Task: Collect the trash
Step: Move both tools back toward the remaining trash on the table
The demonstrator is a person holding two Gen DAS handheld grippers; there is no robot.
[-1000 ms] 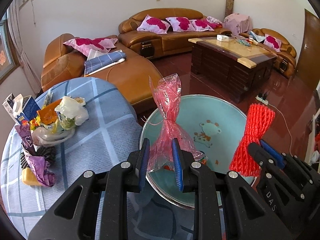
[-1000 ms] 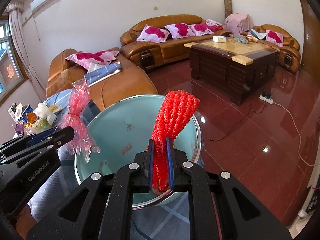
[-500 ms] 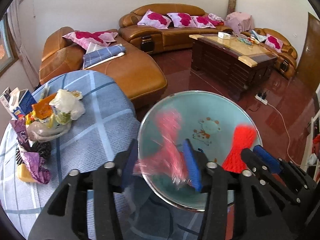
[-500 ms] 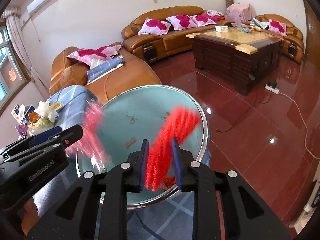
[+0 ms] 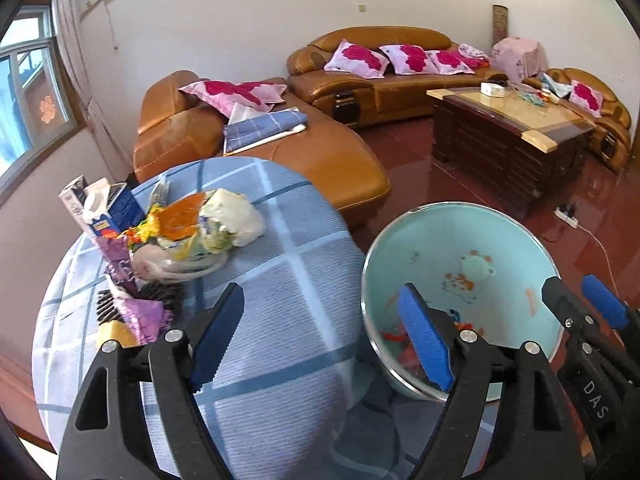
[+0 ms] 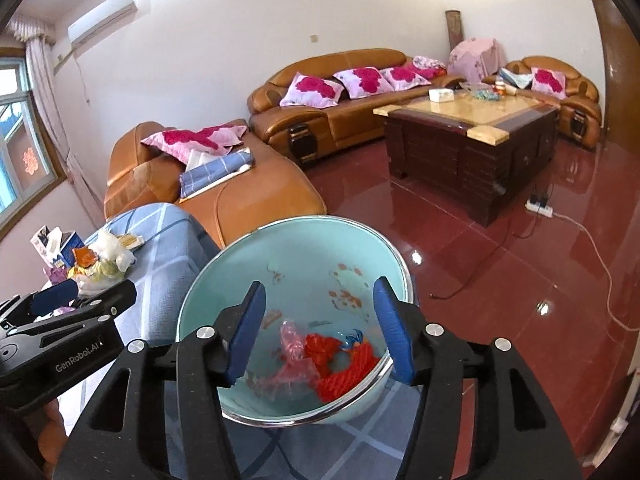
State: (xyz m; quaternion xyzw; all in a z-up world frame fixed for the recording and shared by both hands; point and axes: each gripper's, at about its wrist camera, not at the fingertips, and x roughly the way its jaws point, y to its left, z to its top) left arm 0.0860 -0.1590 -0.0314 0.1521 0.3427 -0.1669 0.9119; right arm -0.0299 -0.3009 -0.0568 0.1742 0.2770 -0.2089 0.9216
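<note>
Both tongs, left (image 5: pixel 320 338) and right (image 6: pixel 320 330), just released, gape empty over the basin (image 6: pixel 256 258); trash pile (image 5: pixel 180 236) beside.

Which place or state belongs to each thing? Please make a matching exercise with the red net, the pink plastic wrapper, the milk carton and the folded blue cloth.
Things:
1. red net
2. pink plastic wrapper
3. milk carton
4. folded blue cloth

Places:
A. on the orange sofa
B. in the basin, on the side toward the round table
C. upright at the far edge of the trash pile
D. in the basin, on the side toward the red floor

Pairs: 1-D, 2-B, 3-C, 4-A
</note>
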